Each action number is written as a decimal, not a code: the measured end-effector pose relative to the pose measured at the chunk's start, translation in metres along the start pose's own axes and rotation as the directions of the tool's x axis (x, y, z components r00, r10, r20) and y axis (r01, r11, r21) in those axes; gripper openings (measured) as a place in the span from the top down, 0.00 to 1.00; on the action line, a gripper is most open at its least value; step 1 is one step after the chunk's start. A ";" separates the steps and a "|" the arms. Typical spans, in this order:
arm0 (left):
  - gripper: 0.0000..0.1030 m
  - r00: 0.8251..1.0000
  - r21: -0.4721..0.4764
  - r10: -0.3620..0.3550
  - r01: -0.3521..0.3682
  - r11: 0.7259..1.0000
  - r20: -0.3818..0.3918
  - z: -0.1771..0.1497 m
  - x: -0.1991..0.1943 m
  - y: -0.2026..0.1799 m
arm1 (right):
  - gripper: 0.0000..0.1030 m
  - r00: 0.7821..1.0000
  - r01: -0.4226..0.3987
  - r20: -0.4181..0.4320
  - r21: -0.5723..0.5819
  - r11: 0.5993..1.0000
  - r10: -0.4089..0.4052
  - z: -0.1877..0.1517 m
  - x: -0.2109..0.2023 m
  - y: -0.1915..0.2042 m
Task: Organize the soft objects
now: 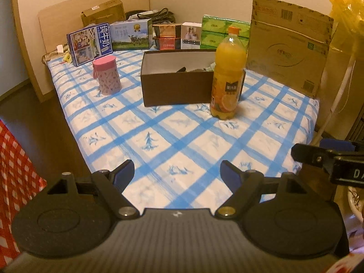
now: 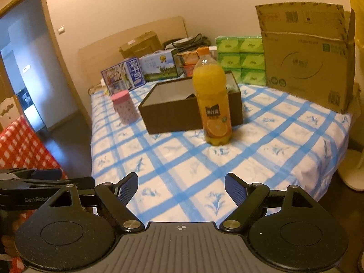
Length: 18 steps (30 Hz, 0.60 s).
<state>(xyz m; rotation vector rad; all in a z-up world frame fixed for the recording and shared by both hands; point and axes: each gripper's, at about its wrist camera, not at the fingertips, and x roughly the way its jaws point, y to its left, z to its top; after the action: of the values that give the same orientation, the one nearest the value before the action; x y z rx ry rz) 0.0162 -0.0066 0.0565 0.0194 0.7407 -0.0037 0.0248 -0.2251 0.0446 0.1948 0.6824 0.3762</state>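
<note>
Soft things (image 1: 196,69) down inside the box (image 1: 177,88), bunched at its right end, only partly seen over the wall: something dark, something pale, kinds not to be told. Rest of the box bare inside, lid off.

Box lying on the bed (image 1: 182,136), on a blue-checked sheet, about mid-bed. Bottle (image 1: 227,79) of orange juice upright just in front of the box's right corner, hiding part of it from both views; touching or not, cannot tell. Pink tin (image 1: 107,77) upright to the left of the box, apart from it, lid on.

Behind, along the headboard end: two milk cartons (image 1: 91,43), small gift boxes, green tissue packs (image 1: 218,31). Big cardboard carton (image 1: 289,45) standing at the bed's right edge, flaps up. Red checked cloth (image 1: 13,170) off the bed at the left.

Left gripper (image 1: 178,167) released, jaws spread wide, nothing between the blue pads, poised over the near end of the bed and aimed downward toward the box. Right gripper (image 2: 182,178) likewise released, jaws wide, empty, over the same near end. Side by side, close together, each showing at the edge of the other's view. Neither touching sheet, box, bottle or tin; both well short of the box.
</note>
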 end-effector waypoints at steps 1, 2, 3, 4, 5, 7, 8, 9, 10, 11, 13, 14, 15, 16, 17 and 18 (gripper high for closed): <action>0.21 1.000 0.000 0.001 -0.001 1.000 -0.002 -0.004 -0.002 -0.002 | 0.20 1.000 0.002 -0.006 0.001 1.000 -0.002 -0.004 -0.001 0.000; 0.21 1.000 0.001 0.002 -0.002 1.000 -0.004 -0.007 -0.004 -0.004 | 0.20 1.000 0.006 -0.013 0.000 1.000 -0.006 -0.008 -0.002 0.000; 0.21 1.000 0.003 0.000 0.000 1.000 -0.007 -0.011 -0.005 -0.005 | 0.20 1.000 0.010 -0.020 -0.005 1.000 -0.010 -0.013 -0.003 0.000; 0.21 1.000 0.004 -0.001 0.001 1.000 -0.010 -0.015 -0.007 -0.007 | 0.19 1.000 0.014 -0.028 -0.009 1.000 -0.014 -0.018 -0.003 0.000; 0.21 1.000 0.005 -0.002 0.002 1.000 -0.012 -0.018 -0.007 -0.009 | 0.20 0.999 0.019 -0.036 -0.013 1.000 -0.020 -0.022 -0.004 0.000; 0.21 1.000 0.005 0.001 -0.001 1.000 -0.019 -0.024 -0.008 -0.011 | 0.20 0.998 0.027 -0.053 -0.018 0.999 -0.028 -0.029 -0.004 -0.001; 0.21 1.000 0.006 0.003 -0.003 1.000 -0.023 -0.027 -0.008 -0.012 | 0.20 0.998 0.028 -0.062 -0.021 0.999 -0.029 -0.033 -0.004 -0.001; 0.22 1.000 0.006 0.006 -0.005 1.000 -0.029 -0.030 -0.007 -0.013 | 0.20 0.997 0.027 -0.069 -0.021 0.999 -0.029 -0.035 -0.004 -0.002; 0.23 0.999 0.008 0.007 -0.007 1.000 -0.033 -0.033 -0.007 -0.014 | 0.20 0.997 0.026 -0.074 -0.020 0.999 -0.027 -0.038 -0.003 -0.002; 0.23 0.999 0.009 0.007 -0.006 1.000 -0.038 -0.035 -0.007 -0.014 | 0.19 0.997 0.024 -0.079 -0.018 1.000 -0.025 -0.040 -0.003 -0.003; 0.23 0.999 0.013 0.005 -0.004 1.000 -0.047 -0.040 -0.006 -0.016 | 0.20 0.996 0.021 -0.087 -0.014 1.000 -0.022 -0.042 -0.002 -0.004; 0.23 0.999 0.016 0.005 -0.004 1.000 -0.052 -0.042 -0.005 -0.016 | 0.20 0.996 0.022 -0.091 -0.012 1.000 -0.023 -0.043 0.000 -0.004; 0.23 0.998 0.018 0.006 -0.005 1.000 -0.056 -0.044 -0.005 -0.017 | 0.20 0.995 0.022 -0.096 -0.010 1.000 -0.022 -0.044 0.001 -0.004; 0.23 0.998 0.020 0.006 -0.005 1.000 -0.061 -0.046 -0.004 -0.017 | 0.20 0.995 0.021 -0.098 -0.009 1.000 -0.022 -0.045 0.002 -0.004; 0.23 0.998 0.022 0.007 -0.006 1.000 -0.066 -0.048 -0.004 -0.017 | 0.20 0.995 0.022 -0.101 -0.009 1.000 -0.023 -0.046 0.003 -0.003; 0.23 0.998 0.023 0.009 -0.007 1.000 -0.070 -0.049 -0.003 -0.017 | 0.20 0.994 0.023 -0.102 -0.009 1.000 -0.024 -0.047 0.004 -0.003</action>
<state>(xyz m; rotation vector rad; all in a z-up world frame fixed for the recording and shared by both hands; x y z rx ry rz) -0.0192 -0.0230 0.0220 0.0442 0.8106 -0.0040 -0.0017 -0.2243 0.0058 0.1608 0.7835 0.3683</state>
